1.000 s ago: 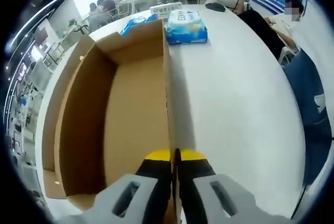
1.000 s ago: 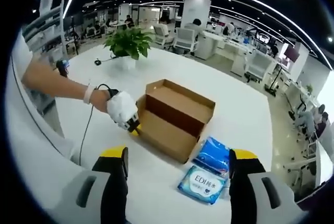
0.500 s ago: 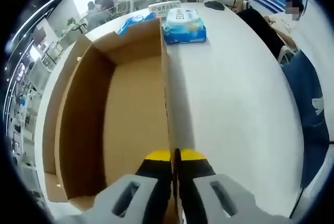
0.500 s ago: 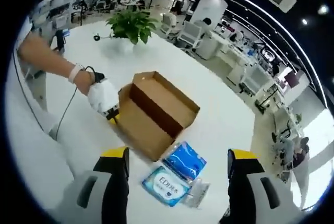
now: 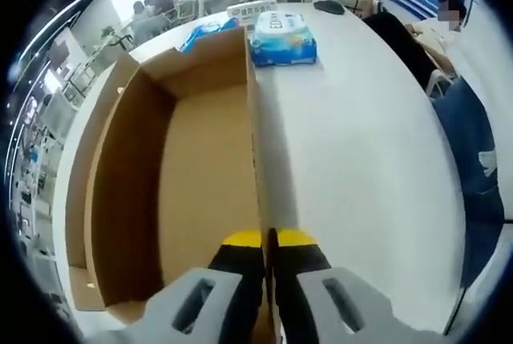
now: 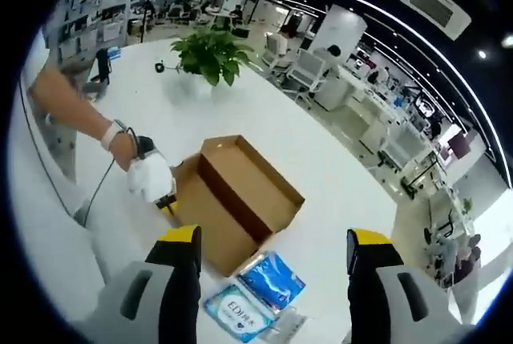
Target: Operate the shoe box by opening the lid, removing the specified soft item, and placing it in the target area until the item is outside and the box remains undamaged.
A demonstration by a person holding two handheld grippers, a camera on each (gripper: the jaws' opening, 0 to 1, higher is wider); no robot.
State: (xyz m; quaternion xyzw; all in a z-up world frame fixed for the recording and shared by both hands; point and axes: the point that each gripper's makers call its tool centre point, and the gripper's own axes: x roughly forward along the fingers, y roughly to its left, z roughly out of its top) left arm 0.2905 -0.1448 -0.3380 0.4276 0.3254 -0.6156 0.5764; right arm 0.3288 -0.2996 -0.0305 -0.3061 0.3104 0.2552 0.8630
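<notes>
Now the left tool (image 5: 268, 238) pinches the shoe box (image 5: 180, 176) wall; the right tool (image 6: 271, 240) hangs wide above the wipes packs (image 6: 255, 296) on the bench (image 5: 361, 143).

A potted plant (image 6: 210, 54) stands on the white table (image 6: 240, 111), office chairs (image 6: 298, 75) beyond.

The left gripper view sits low and close, looking along the near wall of the open brown cardboard shoe box (image 5: 172, 192) toward the blue-and-white soft packet (image 5: 282, 39) at upper centre. The right gripper view hangs high and farther off, looking down at the white table (image 6: 264, 131). Both share the box (image 6: 240, 200) and, probably, the same packet (image 6: 238, 312) at lower centre.
</notes>
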